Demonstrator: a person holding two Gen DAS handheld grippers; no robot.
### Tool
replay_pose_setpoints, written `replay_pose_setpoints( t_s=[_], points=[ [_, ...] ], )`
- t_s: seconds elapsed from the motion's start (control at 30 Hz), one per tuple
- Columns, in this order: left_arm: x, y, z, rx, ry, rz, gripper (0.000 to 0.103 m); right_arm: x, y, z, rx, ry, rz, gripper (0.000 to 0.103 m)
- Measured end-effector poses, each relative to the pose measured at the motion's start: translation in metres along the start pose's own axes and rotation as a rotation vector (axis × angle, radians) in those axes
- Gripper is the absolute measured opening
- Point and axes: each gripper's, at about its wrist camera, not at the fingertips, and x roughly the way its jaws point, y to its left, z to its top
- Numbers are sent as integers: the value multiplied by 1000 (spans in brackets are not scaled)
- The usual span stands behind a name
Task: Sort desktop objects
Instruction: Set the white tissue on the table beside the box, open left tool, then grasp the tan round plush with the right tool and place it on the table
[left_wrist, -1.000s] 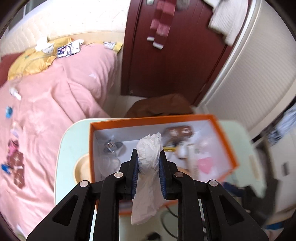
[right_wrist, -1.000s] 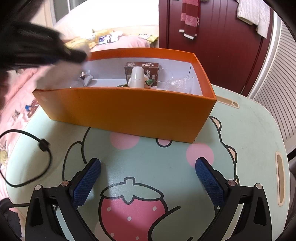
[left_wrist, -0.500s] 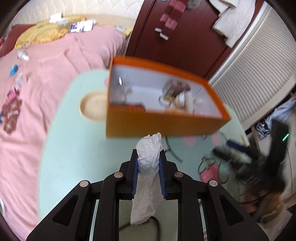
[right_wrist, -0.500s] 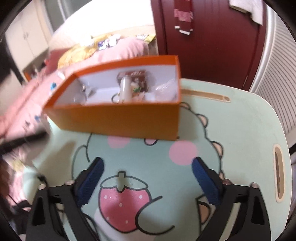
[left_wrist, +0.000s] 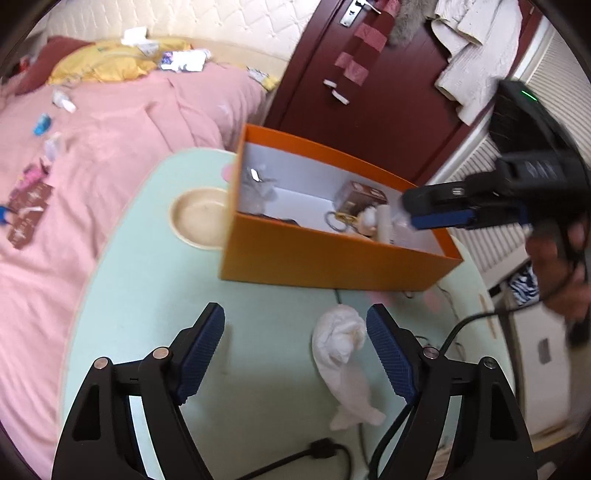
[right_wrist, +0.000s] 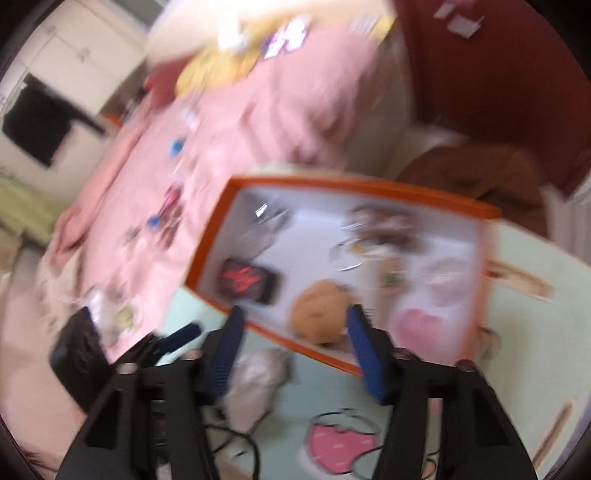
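Note:
My left gripper (left_wrist: 295, 343) is open and empty above the mint table. A crumpled white tissue (left_wrist: 343, 354) lies on the table between its fingers, nearer the right one. The orange box (left_wrist: 325, 262) stands behind it, holding a brown carton (left_wrist: 360, 201), a key ring and a white bottle. My right gripper (right_wrist: 295, 350) is open and empty, hovering over the box's near edge (right_wrist: 280, 332), above a round tan object (right_wrist: 319, 308). It also shows in the left wrist view (left_wrist: 443, 214), over the box's right end. The tissue (right_wrist: 255, 380) shows blurred in the right wrist view.
A cream round dish (left_wrist: 197, 218) sits left of the box. A black cable (left_wrist: 402, 417) runs across the table's near part. A pink bed (left_wrist: 74, 166) with scattered small items lies left. A dark red door (left_wrist: 369, 92) stands behind.
My left gripper has opened and let the tissue drop onto the table in front of the box. My right gripper has risen and moved forward over the box.

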Motion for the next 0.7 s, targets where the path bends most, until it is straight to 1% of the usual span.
replay_pose_setpoints(
  t_s=[0.03,0.07,0.17,0.2,0.3,0.33,0.4,0.47,0.5,0.53,0.57,0.6,0.7],
  points=[
    [-2,0,0,4,-7,14,79,12,2,10,-3,71,21,49],
    [-4,-1,-1,1,-13,23,79,23,3,16,-8,124,0,49],
    [-10,1,-3,-15,-27,30,79,51,1,29,-41,218,-128,49],
    [-11,2,-4,-20,-28,31,79,59,-1,31,-41,251,-158,49],
    [-13,4,-5,-35,-31,35,79,79,1,31,-74,350,-174,49],
    [-14,4,-6,-39,-31,35,79,83,4,30,-98,366,-186,53],
    [-14,4,-5,-42,-28,31,79,92,8,28,-131,395,-205,55],
    [-12,0,-3,-40,-29,32,79,99,3,27,-91,411,-193,62],
    [-11,-2,-2,-40,-31,35,79,101,-3,26,-66,416,-174,66],
    [-11,-3,-1,-38,-35,38,79,101,-6,26,-52,417,-169,59],
    [-12,-4,-1,-38,-40,41,79,98,-7,27,-57,412,-192,49],
    [-13,-6,0,-42,-46,43,79,96,-8,27,-62,402,-204,48],
    [-17,-5,0,-59,-64,49,79,94,-11,16,-65,350,-170,47]
  ],
)
